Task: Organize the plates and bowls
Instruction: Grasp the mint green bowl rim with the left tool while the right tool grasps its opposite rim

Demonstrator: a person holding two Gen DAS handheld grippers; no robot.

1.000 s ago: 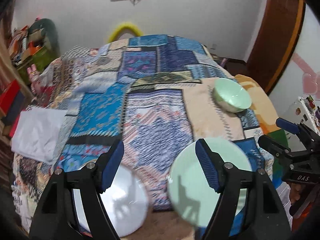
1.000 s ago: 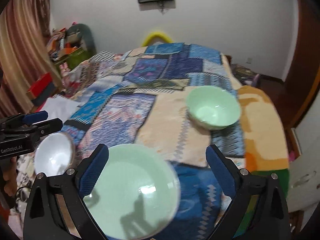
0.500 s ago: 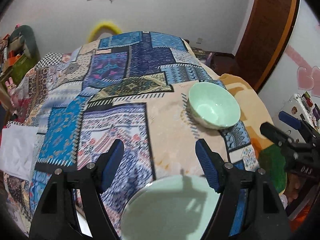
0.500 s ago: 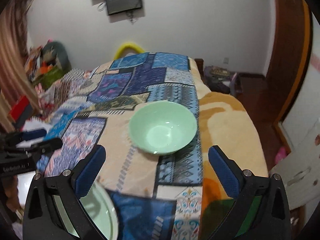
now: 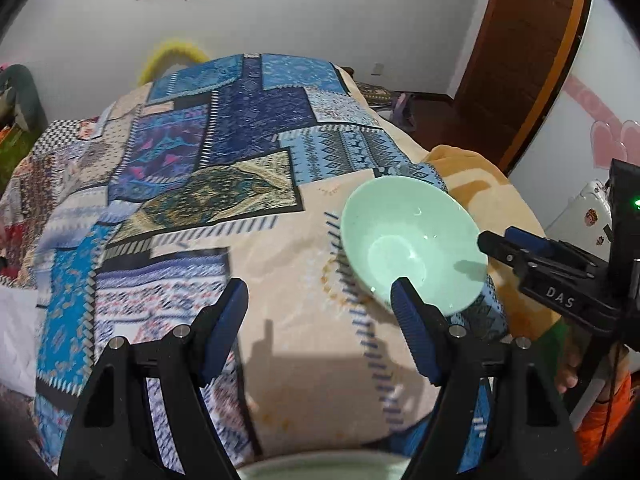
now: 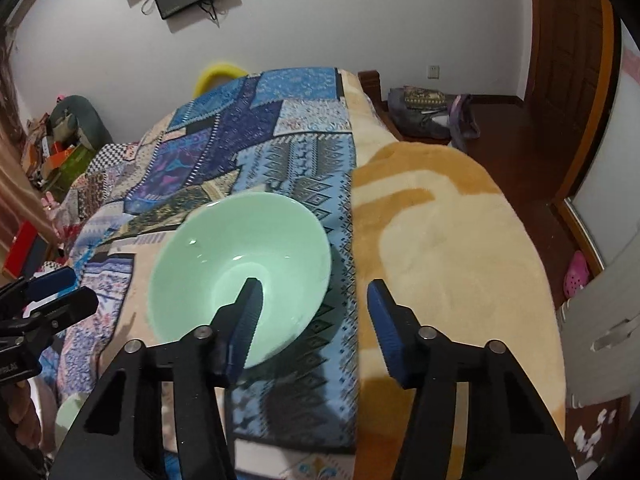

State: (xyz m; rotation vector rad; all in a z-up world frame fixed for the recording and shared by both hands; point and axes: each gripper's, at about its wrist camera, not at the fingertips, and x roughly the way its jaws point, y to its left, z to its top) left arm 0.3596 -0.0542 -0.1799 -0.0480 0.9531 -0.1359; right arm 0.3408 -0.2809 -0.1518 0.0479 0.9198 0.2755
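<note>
Bowl (image 6: 244,276) lies tilted on the patchwork blanket (image 6: 280,160) of the bed, near its right edge, beside the orange fleece (image 6: 448,240). We see our right hand-held gripper (image 6: 314,330) straddling its near right rim: the left finger sits inside the bowl, the right finger outside, over the blanket. Its jaws have just been closing, with the rim between them, yet a gap still shows and the pads do not press the rim. Our left hand-held gripper (image 5: 320,328) hangs over the blanket left of the bowl, jaws apart with nothing in them. A pale green plate (image 5: 320,470) edge shows at the bottom of the left view.
</note>
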